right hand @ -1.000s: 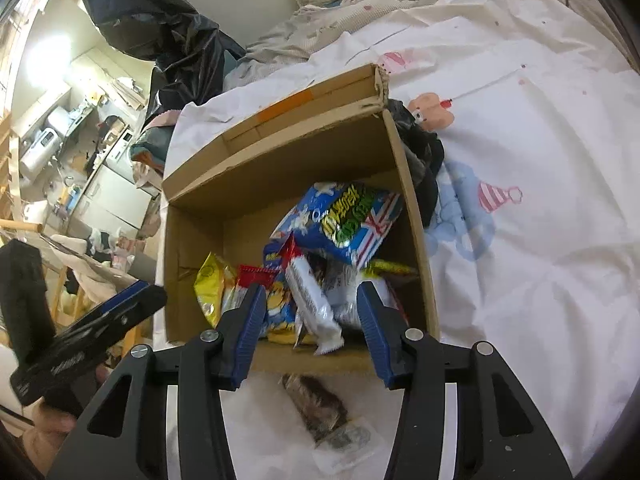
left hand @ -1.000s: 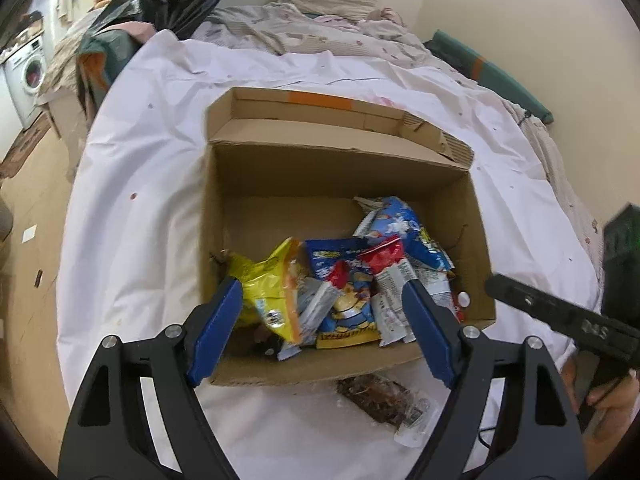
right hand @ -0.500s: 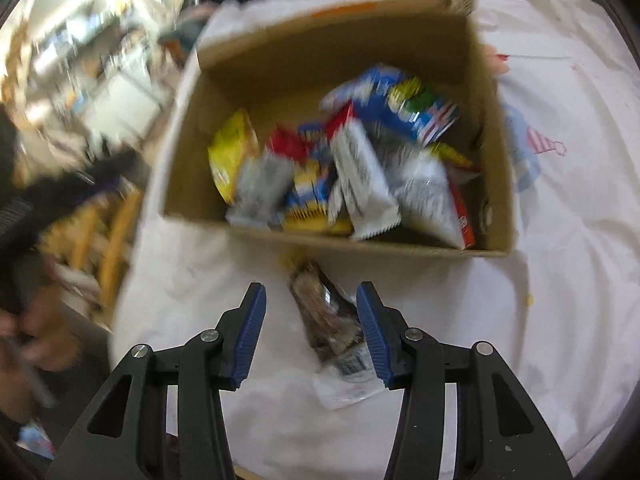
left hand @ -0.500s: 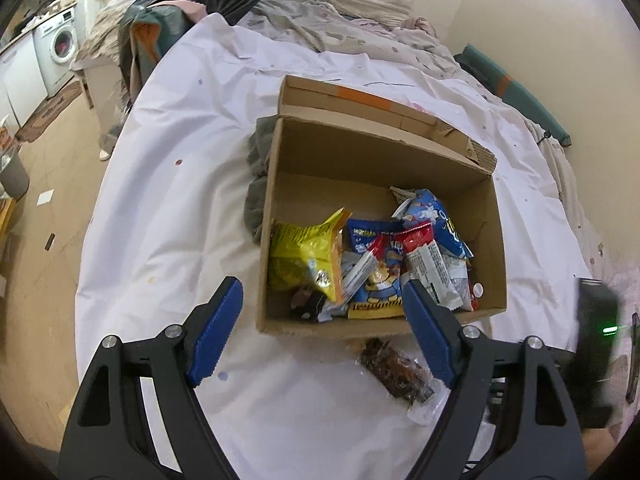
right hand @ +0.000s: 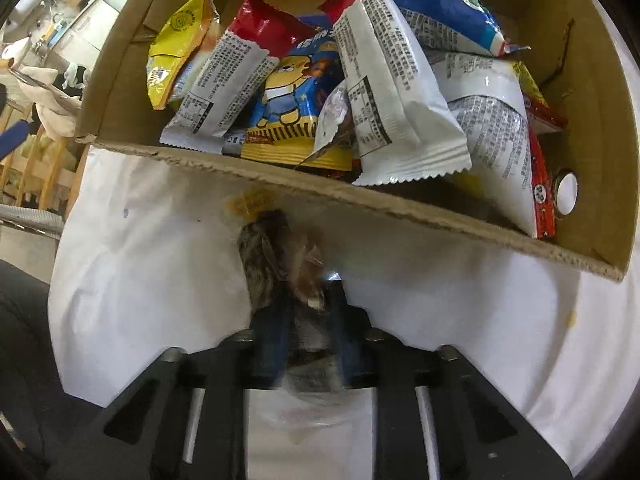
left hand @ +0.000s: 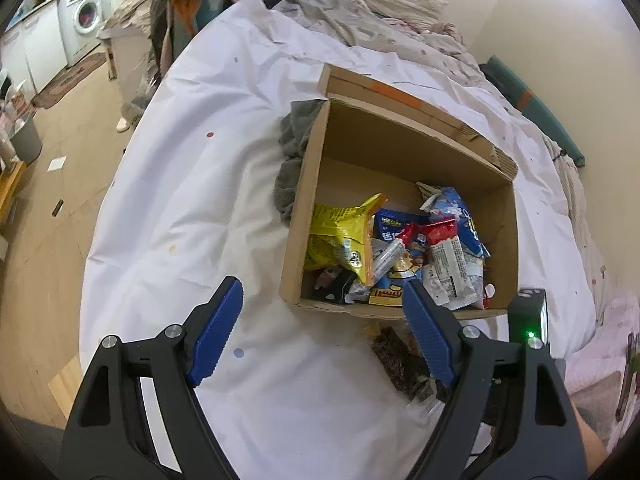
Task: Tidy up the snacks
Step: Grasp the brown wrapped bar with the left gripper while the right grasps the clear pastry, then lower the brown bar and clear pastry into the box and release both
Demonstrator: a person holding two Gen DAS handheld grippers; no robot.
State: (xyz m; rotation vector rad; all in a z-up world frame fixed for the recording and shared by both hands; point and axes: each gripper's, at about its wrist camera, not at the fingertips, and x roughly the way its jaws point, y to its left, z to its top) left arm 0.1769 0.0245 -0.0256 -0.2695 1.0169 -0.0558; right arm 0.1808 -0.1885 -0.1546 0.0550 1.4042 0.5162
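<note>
On the bed's white sheet, the right gripper (right hand: pixel 306 344) pinches the one dark clear-wrapped snack (right hand: pixel 280 256) just outside the single cardboard box's (right hand: pixel 360 196) near wall, best lifted clear over that rim, while the left gripper (left hand: pixel 320 340) hangs spread and empty

A bed (left hand: pixel 208 184) with a white sheet stands against a cream wall (left hand: pixel 560 40). The floor (left hand: pixel 52 184) is wooden. A washing machine (left hand: pixel 82 24) stands far left, a pillow (left hand: pixel 396 0) near the wall.
</note>
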